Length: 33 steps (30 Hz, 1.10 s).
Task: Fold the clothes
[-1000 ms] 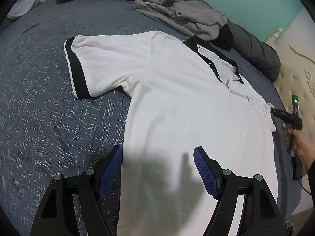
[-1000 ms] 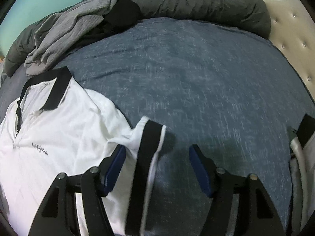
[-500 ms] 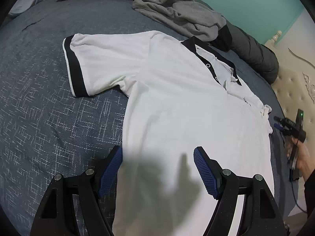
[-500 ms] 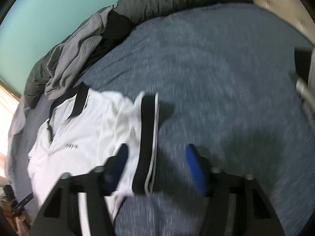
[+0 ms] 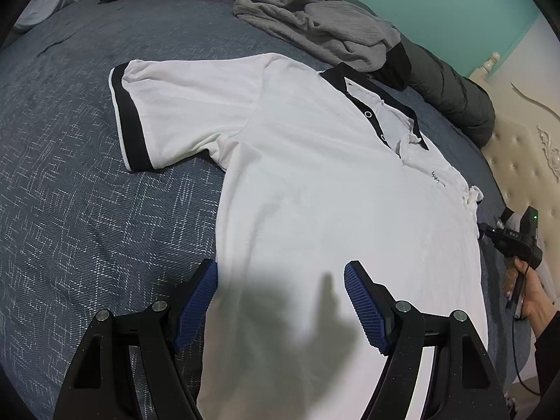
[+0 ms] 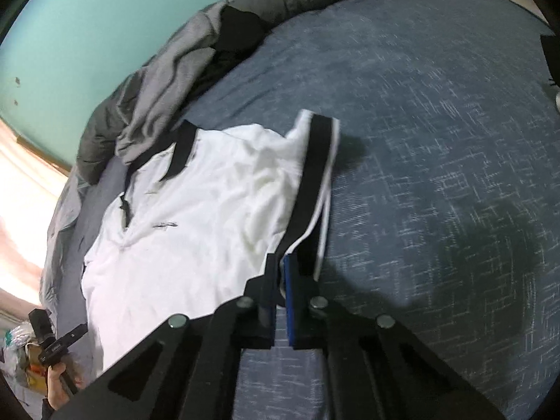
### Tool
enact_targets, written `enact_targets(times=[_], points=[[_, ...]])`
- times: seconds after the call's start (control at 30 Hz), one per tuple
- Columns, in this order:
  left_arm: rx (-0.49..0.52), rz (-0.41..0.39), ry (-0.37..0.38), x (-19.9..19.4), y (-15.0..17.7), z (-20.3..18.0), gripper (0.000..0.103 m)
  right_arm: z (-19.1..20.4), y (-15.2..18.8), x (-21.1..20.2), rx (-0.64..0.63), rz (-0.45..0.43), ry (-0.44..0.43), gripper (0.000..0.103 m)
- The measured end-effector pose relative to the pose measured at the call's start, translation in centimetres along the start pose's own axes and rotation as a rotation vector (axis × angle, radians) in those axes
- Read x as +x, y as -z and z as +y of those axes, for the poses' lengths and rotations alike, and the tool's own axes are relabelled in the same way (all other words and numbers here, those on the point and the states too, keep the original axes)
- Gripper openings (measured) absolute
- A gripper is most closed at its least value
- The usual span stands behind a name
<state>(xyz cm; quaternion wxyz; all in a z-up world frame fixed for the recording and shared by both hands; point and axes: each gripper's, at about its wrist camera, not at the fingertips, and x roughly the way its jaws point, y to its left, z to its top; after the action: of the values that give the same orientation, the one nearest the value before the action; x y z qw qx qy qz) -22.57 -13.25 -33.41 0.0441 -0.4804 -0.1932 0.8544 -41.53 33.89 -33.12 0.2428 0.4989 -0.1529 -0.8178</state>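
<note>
White polo shirt (image 5: 315, 189) laid face up on a bed (image 5: 70, 210), collar away from both claws. The left claw (image 5: 280, 301) hangs with its blue pads spread wide above the shirt's lower body, gripping nothing; its left pad sits over the shirt's side edge, its right pad over the cloth, and the spread-out sleeve (image 5: 147, 112) with its black cuff lies ahead of it and to its left. The right claw (image 6: 281, 280) is pinched tight on the black cuff of the other sleeve (image 6: 311, 189), which runs straight ahead from the pads and stands slightly off the bed, throwing a shadow to its right; the shirt's chest and collar lie ahead and to this claw's left. A grey garment (image 5: 315, 24) is heaped beyond the collar, touching or just beside it. Handling, as a judgement: the knit is light, soft and limp, so it will drape from any grip, sag between two held points and drag or wrinkle over the textured cover if pulled low; it is neither fragile nor slippery in ribbed pads. The doubled hems are the firmest holds: cuff bands, shoulder seams, collar edge and bottom hem. A grip on a single layer mid-panel would likely bunch the cloth. The held cuff suits carrying this sleeve across the chest; the scene fits a sleeve fold in hand.
</note>
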Motion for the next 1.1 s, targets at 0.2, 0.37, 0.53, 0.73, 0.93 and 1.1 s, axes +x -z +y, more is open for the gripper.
enact_targets(times=[0.2, 0.37, 0.53, 0.73, 0.93, 1.1], points=[[-0.005, -0.002, 0.004, -0.1, 0.1, -0.2, 0.078, 0.6, 1.2, -2.3, -0.013, -0.038, -0.024, 0.003], [-0.009, -0.003, 0.008, -0.2, 0.1, -0.2, 0.078, 0.5, 3.0, -5.9, 0.026, -0.119, -0.062, 0.002], [-0.013, -0.004, 0.014, -0.4, 0.1, -0.2, 0.078, -0.9, 6.2, -6.1, 0.071, -0.032, -0.026, 0.002], [-0.007, -0.004, 0.014, -0.3, 0.0, -0.2, 0.078, -2.0, 6.3, -5.3, 0.083, -0.043, -0.009, 0.005], [-0.003, -0.001, 0.012, -0.1, 0.0, -0.2, 0.078, -1.0, 2.3, -6.4, -0.027, -0.126, 0.108, 0.035], [0.001, 0.001, 0.011, 0.1, -0.1, -0.2, 0.078, -0.5, -0.1, -4.5, -0.103, -0.1, 0.21, 0.038]])
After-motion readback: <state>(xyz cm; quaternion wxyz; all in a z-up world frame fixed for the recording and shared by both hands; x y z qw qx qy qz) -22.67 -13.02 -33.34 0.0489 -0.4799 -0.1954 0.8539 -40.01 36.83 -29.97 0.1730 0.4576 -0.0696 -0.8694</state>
